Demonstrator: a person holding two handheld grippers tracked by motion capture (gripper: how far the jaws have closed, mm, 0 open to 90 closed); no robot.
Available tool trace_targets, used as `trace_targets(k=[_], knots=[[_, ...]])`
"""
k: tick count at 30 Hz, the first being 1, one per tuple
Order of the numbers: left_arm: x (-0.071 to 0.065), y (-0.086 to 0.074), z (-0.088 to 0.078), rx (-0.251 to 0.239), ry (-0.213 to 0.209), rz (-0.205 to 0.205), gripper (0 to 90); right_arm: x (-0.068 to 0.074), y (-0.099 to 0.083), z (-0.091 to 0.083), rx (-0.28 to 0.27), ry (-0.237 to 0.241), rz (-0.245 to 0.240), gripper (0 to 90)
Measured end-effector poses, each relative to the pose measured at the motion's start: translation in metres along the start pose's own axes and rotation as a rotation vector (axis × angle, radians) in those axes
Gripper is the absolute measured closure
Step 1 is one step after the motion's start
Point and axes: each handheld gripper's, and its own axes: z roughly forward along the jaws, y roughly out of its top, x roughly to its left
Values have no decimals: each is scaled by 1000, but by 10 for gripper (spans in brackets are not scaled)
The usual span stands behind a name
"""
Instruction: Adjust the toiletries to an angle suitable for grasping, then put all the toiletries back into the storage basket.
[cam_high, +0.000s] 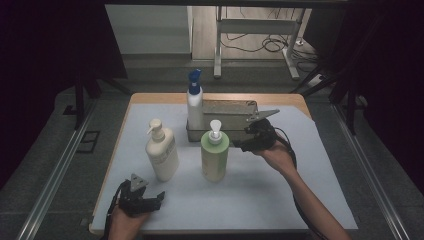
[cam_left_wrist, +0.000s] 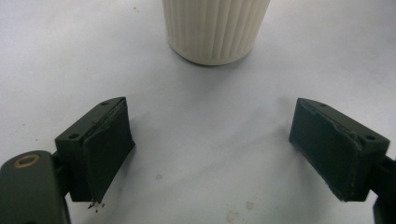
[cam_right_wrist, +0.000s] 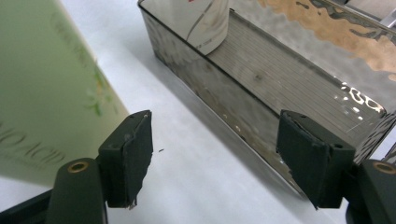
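On the desk (cam_high: 300, 190), near its middle, the green pump bottle (cam_high: 214, 155) stands upright just in front of the metal tray (cam_high: 230, 112). Right tool (cam_high: 246, 136) sits just beside that bottle, at the tray's front wall, jaws spread with nothing between them. Inside the tray a blue-capped spray bottle (cam_high: 194, 102) stands upright. Left tool (cam_high: 154, 196) rests near the front edge, jaws spread and empty, close to the cream pump bottle (cam_high: 161, 150).
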Motion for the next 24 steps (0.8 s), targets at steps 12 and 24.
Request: trace_targets(k=[12,24], knots=[[0,0,0,0,-1,-2,125,9,-17,-11,2,32,-15,205],[0,0,0,-1,-1,-3,125,28,-27,-15,-4,94,-57,135]])
